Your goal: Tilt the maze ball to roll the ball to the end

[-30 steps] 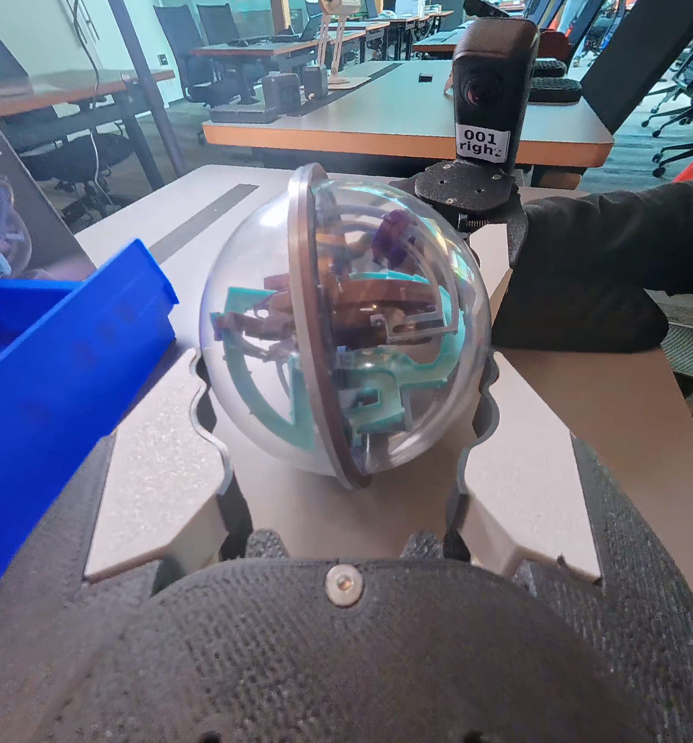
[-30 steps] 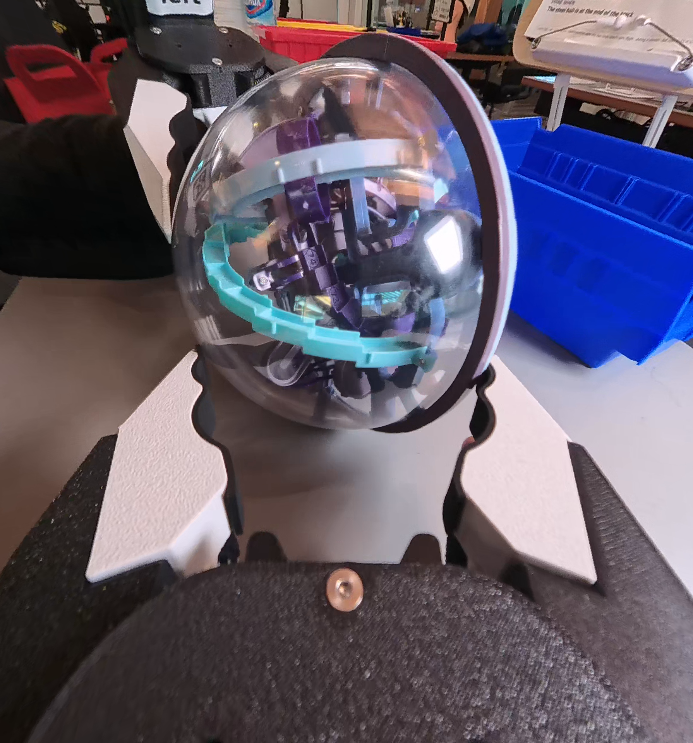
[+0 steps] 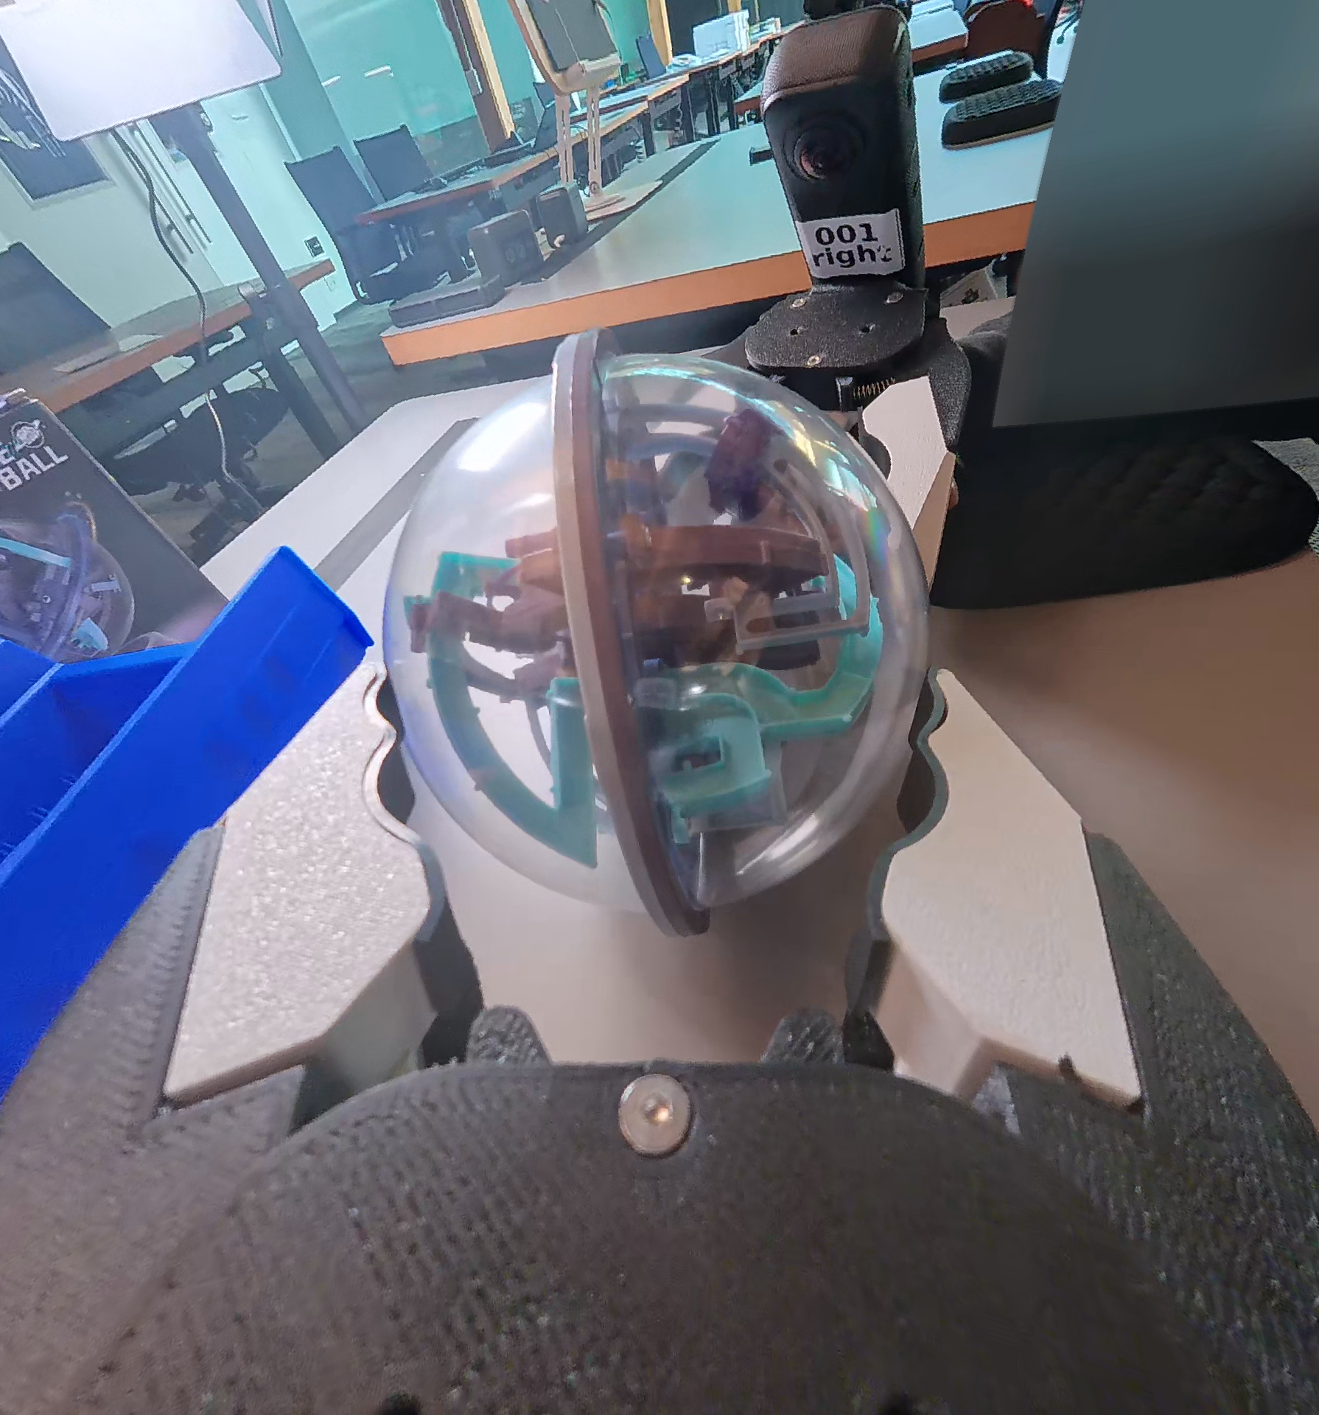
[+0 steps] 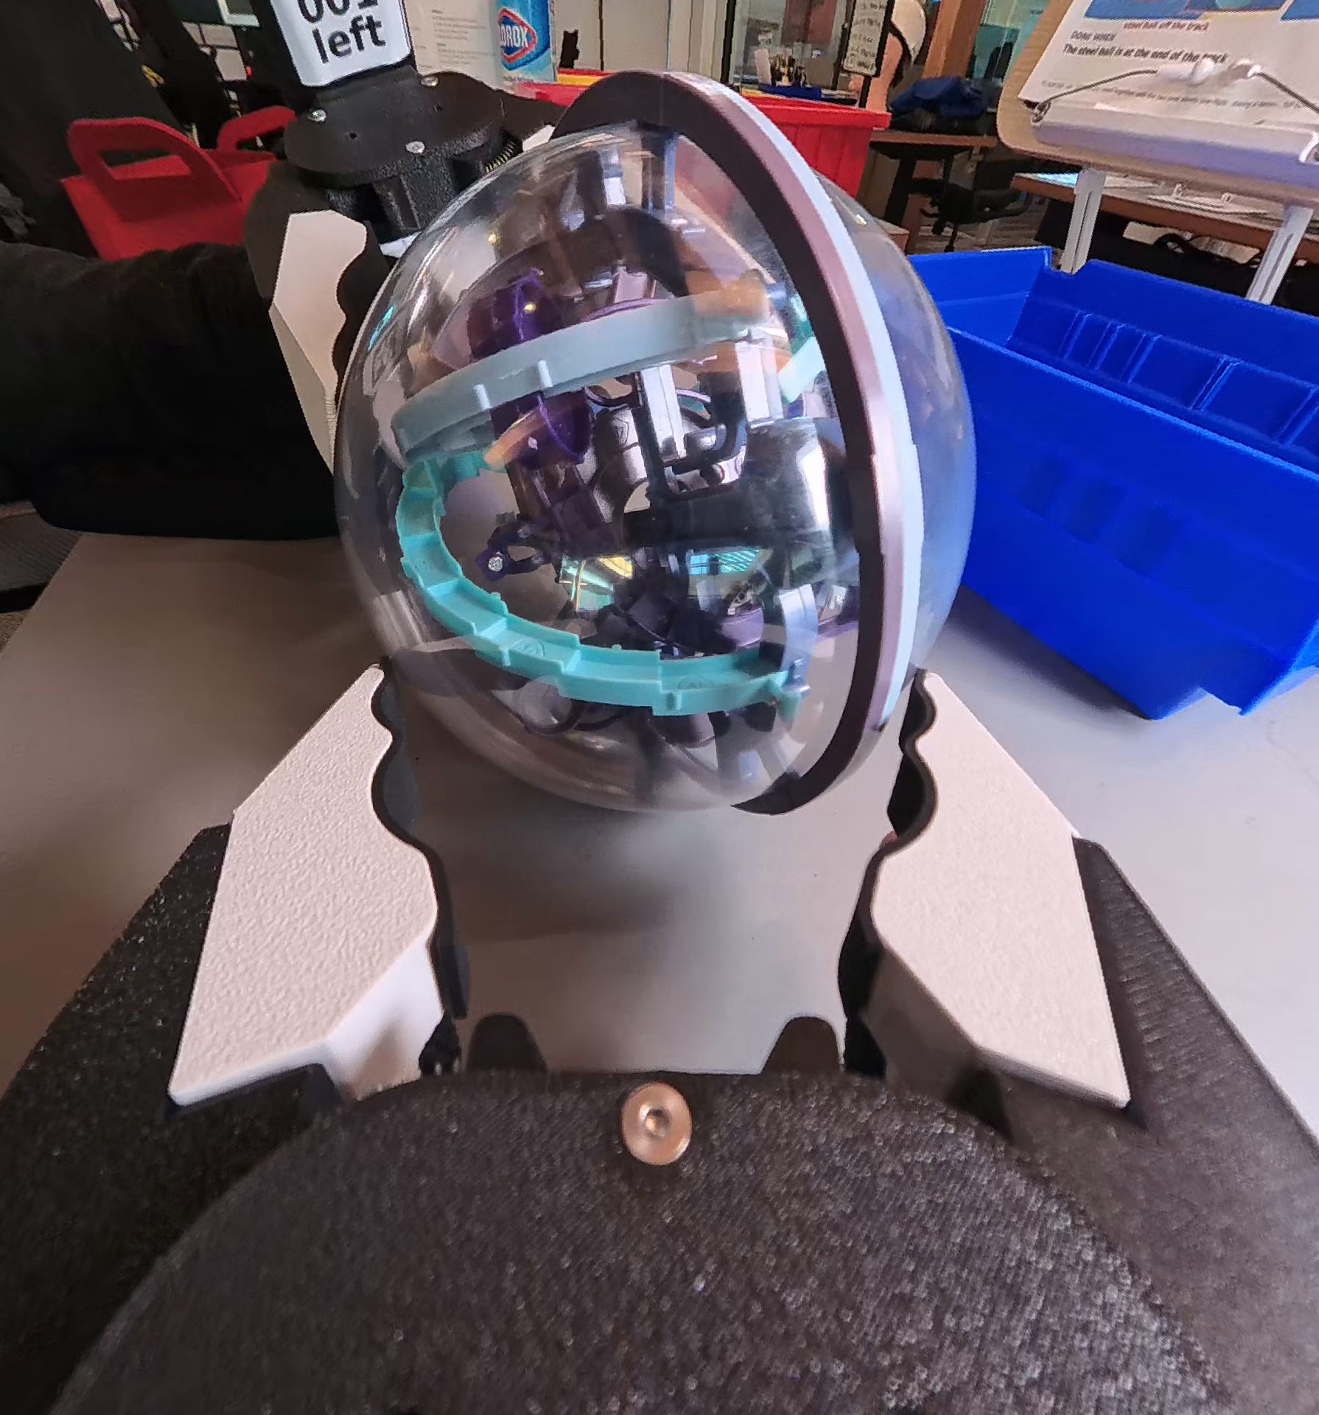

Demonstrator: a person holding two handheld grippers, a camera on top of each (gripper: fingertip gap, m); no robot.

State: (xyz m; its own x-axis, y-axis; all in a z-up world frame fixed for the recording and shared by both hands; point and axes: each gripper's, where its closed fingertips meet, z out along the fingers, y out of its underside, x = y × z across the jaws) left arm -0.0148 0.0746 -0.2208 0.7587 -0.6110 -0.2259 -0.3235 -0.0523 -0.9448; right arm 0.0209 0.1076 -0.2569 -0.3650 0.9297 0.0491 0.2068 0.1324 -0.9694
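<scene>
The maze ball (image 3: pixel 656 628) is a clear sphere with teal, brown and purple tracks inside and a dark seam ring that stands nearly upright. My left gripper (image 3: pixel 656 689) is shut on it, with both white fingers (image 3: pixel 312 842) against its sides. My right gripper (image 4: pixel 649 685) grips the same maze ball (image 4: pixel 641 475) from the opposite side, its pads touching the shell. Each gripper shows behind the ball in the other's view: the right gripper (image 3: pixel 848 329) and the left gripper (image 4: pixel 381 153). The ball hangs just above the table (image 4: pixel 105 689). I cannot pick out the small steel ball.
A blue bin (image 3: pixel 105 766) stands close beside the ball, on the right in the right wrist view (image 4: pixel 1177 498). The toy's box (image 3: pixel 44 536) stands behind it. A person's dark sleeve (image 3: pixel 1100 521) rests at the table's edge. A clipboard stand (image 4: pixel 1215 115) and a red basket (image 4: pixel 159 184) lie farther back.
Both grippers and the ball have tipped and risen a little together, and the tracks inside stand at a slightly different angle. Both grips have held.
</scene>
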